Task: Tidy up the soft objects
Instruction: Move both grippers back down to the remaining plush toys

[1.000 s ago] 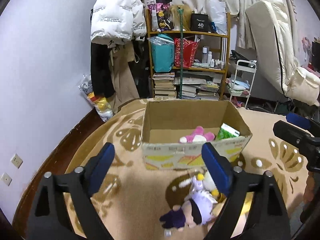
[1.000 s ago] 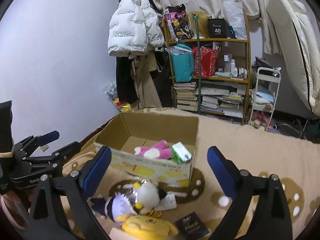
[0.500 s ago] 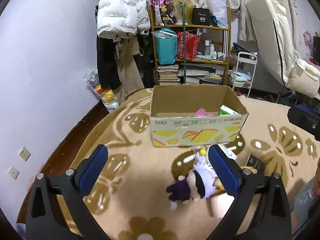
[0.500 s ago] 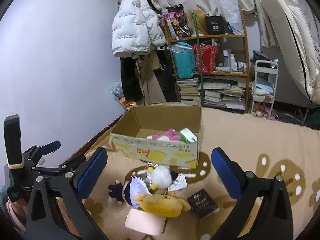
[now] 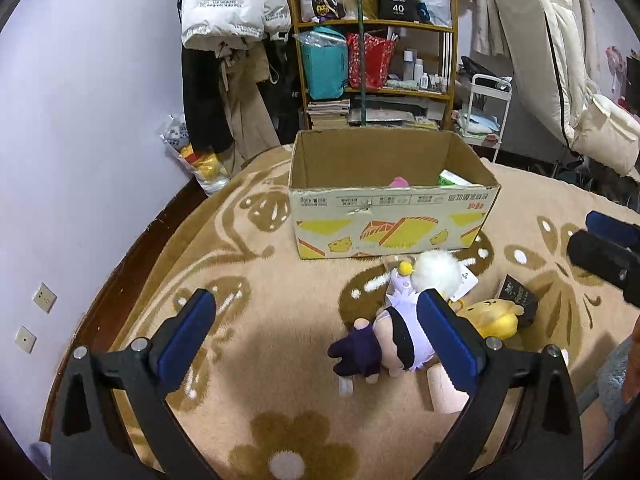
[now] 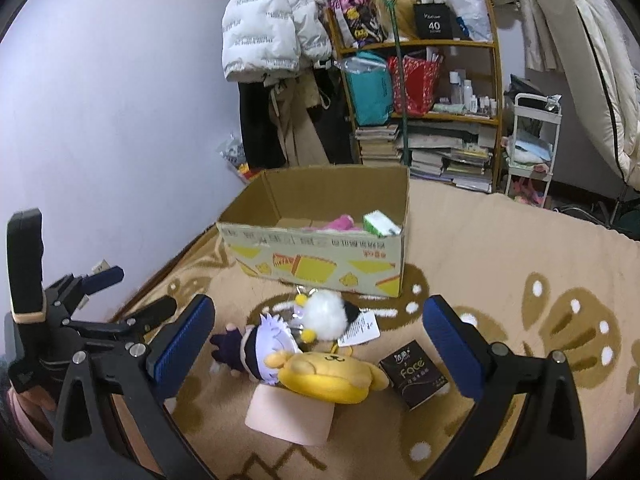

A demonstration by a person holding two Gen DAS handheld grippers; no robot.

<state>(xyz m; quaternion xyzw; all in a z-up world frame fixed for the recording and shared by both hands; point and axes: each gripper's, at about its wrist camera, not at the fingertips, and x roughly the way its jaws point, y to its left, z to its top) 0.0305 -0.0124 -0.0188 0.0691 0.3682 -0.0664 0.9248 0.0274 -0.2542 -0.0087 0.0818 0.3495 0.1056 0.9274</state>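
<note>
Left gripper (image 5: 316,330) over the patterned rug (image 5: 248,320), jaws wide apart, nothing between the pads; they have just been opening. Right gripper (image 6: 318,342) likewise released and empty, tilted down toward the toy pile.

Cardboard box (image 5: 394,222) stands on the rug, open top. Inside, against the near-right wall: a pink plush (image 6: 340,222) and a green-and-white packet (image 6: 380,222), mostly hidden by the box wall.

Pile on the rug just in front of the box:
- white fluffy plush (image 6: 326,314) with a paper tag, nearest the box
- doll with purple mitts (image 5: 384,344), lying on its side, touching the white one
- yellow plush (image 6: 326,376), resting partly on a pale pink block (image 6: 290,416)
- black tissue pack (image 6: 414,376), just right of the yellow plush, flat on the rug

Shelf unit (image 6: 420,92) and hanging white jacket (image 6: 268,20) at the far wall
</note>
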